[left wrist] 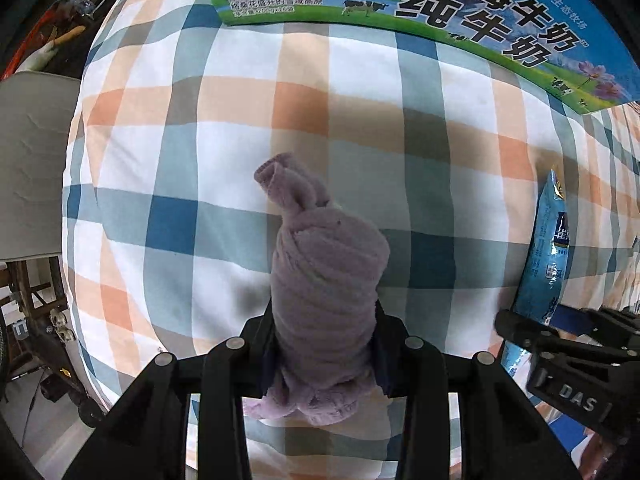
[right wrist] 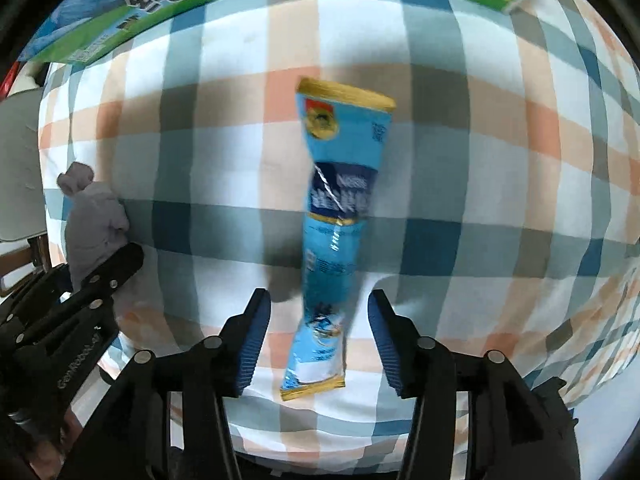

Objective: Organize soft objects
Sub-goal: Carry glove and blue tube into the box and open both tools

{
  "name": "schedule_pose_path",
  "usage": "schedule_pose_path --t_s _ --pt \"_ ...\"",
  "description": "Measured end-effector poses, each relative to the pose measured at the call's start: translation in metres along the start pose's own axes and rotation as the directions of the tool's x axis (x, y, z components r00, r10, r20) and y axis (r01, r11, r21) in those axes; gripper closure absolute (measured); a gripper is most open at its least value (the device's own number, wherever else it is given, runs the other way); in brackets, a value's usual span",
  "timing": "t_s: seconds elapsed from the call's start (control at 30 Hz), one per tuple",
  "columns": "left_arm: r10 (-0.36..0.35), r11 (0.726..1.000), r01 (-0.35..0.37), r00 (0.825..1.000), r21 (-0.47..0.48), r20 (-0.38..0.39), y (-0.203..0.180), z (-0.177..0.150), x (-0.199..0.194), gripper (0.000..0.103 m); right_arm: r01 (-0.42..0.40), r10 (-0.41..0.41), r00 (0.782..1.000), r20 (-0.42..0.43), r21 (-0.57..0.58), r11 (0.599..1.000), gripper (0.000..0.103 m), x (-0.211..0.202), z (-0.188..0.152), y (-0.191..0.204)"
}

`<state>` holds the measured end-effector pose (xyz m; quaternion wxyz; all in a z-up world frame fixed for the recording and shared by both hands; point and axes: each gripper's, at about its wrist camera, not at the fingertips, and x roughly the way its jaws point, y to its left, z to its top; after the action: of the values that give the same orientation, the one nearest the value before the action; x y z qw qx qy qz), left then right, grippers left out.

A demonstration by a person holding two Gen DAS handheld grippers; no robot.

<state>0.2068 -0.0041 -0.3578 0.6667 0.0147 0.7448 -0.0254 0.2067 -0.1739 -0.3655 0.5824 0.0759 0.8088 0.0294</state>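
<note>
My left gripper (left wrist: pixel 324 320) is shut on a rolled purple towel (left wrist: pixel 326 276) and holds it above the plaid bedding (left wrist: pixel 200 152). The towel's knotted end points away from me. In the right wrist view the towel (right wrist: pixel 94 220) and the left gripper (right wrist: pixel 100 276) show at the left edge. My right gripper (right wrist: pixel 319 300) is open, its blue pads on either side of a long blue Nestle sachet (right wrist: pixel 340 216), not touching it. The sachet looks blurred and loose between the jaws. In the left wrist view the sachet (left wrist: pixel 546 252) and the right gripper (left wrist: pixel 560 344) show at the right.
A green and blue milk carton box (left wrist: pixel 400 4) stands at the far edge of the bedding; it also shows in the right wrist view (right wrist: pixel 160 4). A grey chair seat (left wrist: pixel 28 160) and floor clutter lie to the left of the bed.
</note>
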Motion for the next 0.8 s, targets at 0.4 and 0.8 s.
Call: schedule_pose_path --t_s 0.4,0.8 --pt "-0.043 0.999 0.042 0.997 0.012 0.06 0.002 0.005 -0.029 0.069 0.006 -0.005 0.999 0.046 -0.015 1.0 0.085 -0.007 -0.022 0.017" --pt "-0.136 0.989 0.118 0.96 0.088 0.247 -0.011 0.042 -0.155 0.069 -0.101 0.128 0.965 0.228 -0.127 0.987 0.085 -0.146 -0.04 0.037"
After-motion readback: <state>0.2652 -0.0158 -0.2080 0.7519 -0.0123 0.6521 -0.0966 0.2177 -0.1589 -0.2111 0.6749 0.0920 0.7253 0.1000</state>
